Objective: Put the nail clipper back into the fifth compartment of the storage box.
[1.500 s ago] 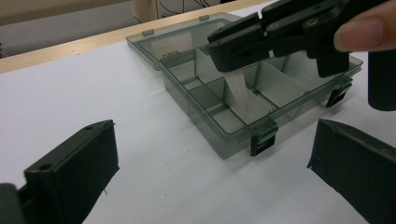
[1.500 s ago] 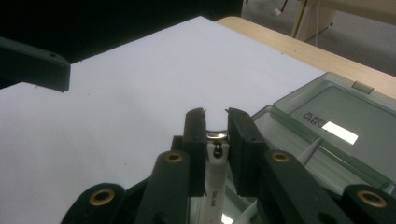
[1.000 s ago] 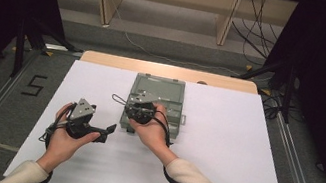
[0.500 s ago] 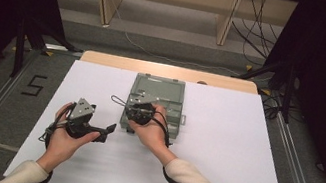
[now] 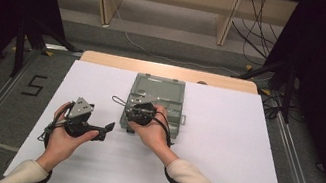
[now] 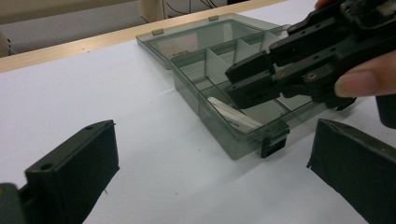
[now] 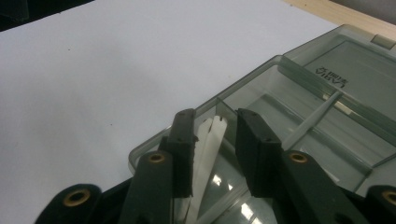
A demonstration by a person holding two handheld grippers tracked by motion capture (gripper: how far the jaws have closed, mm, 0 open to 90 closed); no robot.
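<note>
A grey see-through compartment box (image 5: 161,88) lies open in the middle of the white table, lid folded back. My right gripper (image 5: 139,113) points down into its near-left compartment. Its jaws have just been opening, and they stand apart around a flat white plastic strip (image 7: 208,140) without pressing on it. The strip (image 6: 233,115) leans against the compartment wall below the right gripper (image 6: 247,84). My left gripper (image 5: 104,131) rests on the table left of the box, jaws wide apart with nothing between them, facing the box's (image 6: 196,39) near corner.
White sheet (image 5: 242,151) covers the table, with a wooden strip (image 5: 105,59) along the far edge. Metal rails (image 5: 291,160) run along both sides. A "5" (image 5: 34,85) is marked on the floor at left. Cables (image 5: 259,22) and dark stands lie beyond the table.
</note>
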